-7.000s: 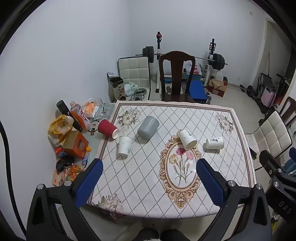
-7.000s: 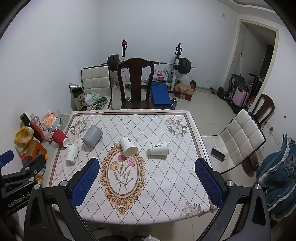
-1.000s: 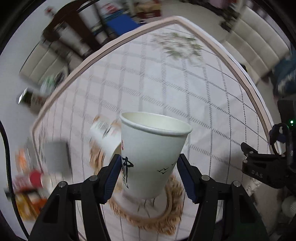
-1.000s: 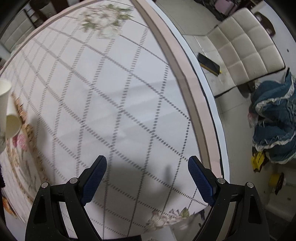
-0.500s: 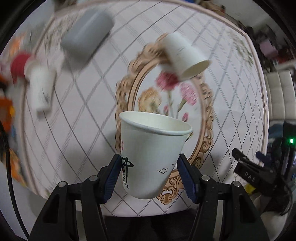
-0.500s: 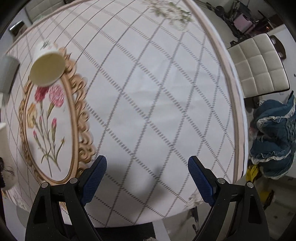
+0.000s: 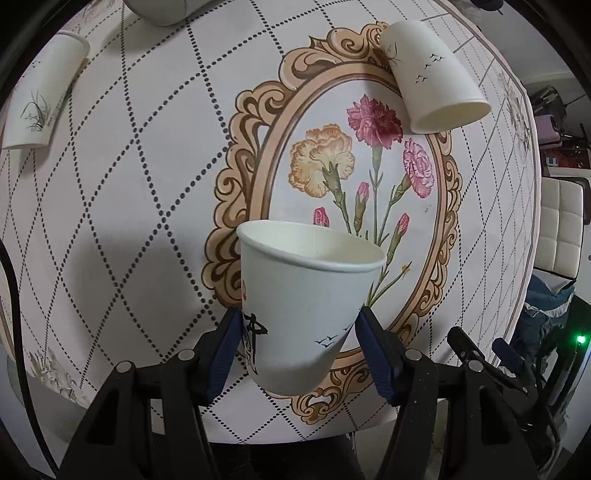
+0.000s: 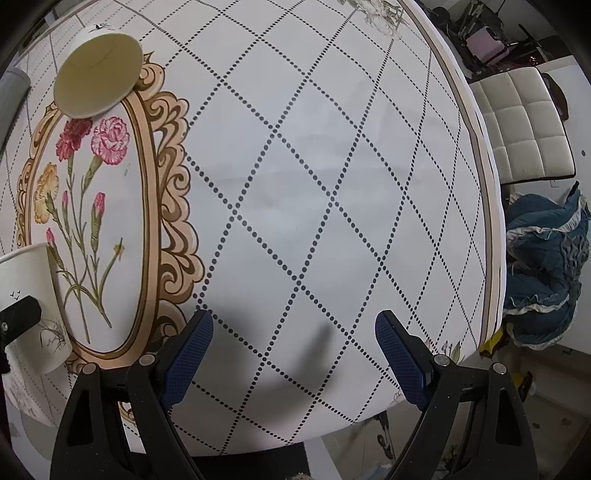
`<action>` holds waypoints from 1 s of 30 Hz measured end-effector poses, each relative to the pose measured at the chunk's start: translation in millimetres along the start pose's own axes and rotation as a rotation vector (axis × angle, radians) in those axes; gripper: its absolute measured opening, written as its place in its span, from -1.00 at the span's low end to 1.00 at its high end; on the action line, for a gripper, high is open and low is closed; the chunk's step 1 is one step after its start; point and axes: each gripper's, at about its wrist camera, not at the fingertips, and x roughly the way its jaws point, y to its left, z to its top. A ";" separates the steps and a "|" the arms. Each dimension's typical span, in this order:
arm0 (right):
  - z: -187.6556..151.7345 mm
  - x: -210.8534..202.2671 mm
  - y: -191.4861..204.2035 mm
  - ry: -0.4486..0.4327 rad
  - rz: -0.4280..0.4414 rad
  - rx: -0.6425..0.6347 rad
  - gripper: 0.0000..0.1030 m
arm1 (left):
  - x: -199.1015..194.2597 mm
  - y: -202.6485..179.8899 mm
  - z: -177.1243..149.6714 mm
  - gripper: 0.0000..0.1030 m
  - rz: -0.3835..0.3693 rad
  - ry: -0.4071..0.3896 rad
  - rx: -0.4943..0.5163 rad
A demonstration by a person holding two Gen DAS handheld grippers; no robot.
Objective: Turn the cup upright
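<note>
My left gripper (image 7: 297,330) is shut on a white paper cup (image 7: 303,306) with black writing and small birds. The cup is mouth up, slightly tilted, over the near edge of the flower medallion on the tablecloth (image 7: 147,206). The same cup shows at the left edge of the right wrist view (image 8: 29,306). My right gripper (image 8: 293,347) is open and empty above bare cloth near the table's front right. A second paper cup (image 7: 432,77) lies on its side at the medallion's far rim, its mouth facing me in the right wrist view (image 8: 98,75).
Another paper cup (image 7: 40,92) lies on its side at the far left. A grey cup (image 7: 155,9) lies at the top edge. A white padded chair (image 8: 524,129) and a blue bundle of cloth (image 8: 543,266) are beyond the table's right edge (image 8: 491,221).
My left gripper has lowered toward the table with the cup held mouth up; the medallion looks larger. My right gripper has also moved lower and stays open.
</note>
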 end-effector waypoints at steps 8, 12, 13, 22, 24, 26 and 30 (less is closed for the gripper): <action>6.3 3.1 -20.2 -0.009 0.001 0.029 0.76 | 8.1 -14.9 -3.0 0.53 0.037 0.007 0.042; 7.5 1.3 -26.7 -0.018 0.005 0.038 0.76 | 0.1 -25.7 -9.4 0.92 0.090 -0.034 0.074; 8.1 1.4 -29.6 -0.021 0.005 0.039 0.76 | -4.8 -28.2 -12.2 0.93 0.093 -0.055 0.083; 0.3 -13.0 -42.2 -0.041 0.045 0.054 0.76 | -68.3 -23.2 -33.0 1.00 0.202 -0.312 0.147; -2.3 -21.8 -38.6 -0.051 0.068 0.044 0.76 | -81.6 -10.0 -34.3 1.00 0.267 -0.365 0.159; -6.6 -32.5 -29.1 -0.065 0.095 0.029 0.76 | -89.8 2.8 -36.8 1.00 0.327 -0.392 0.153; -14.7 -53.2 -0.6 -0.091 0.176 -0.016 0.76 | -84.0 30.5 -41.9 1.00 0.401 -0.400 0.134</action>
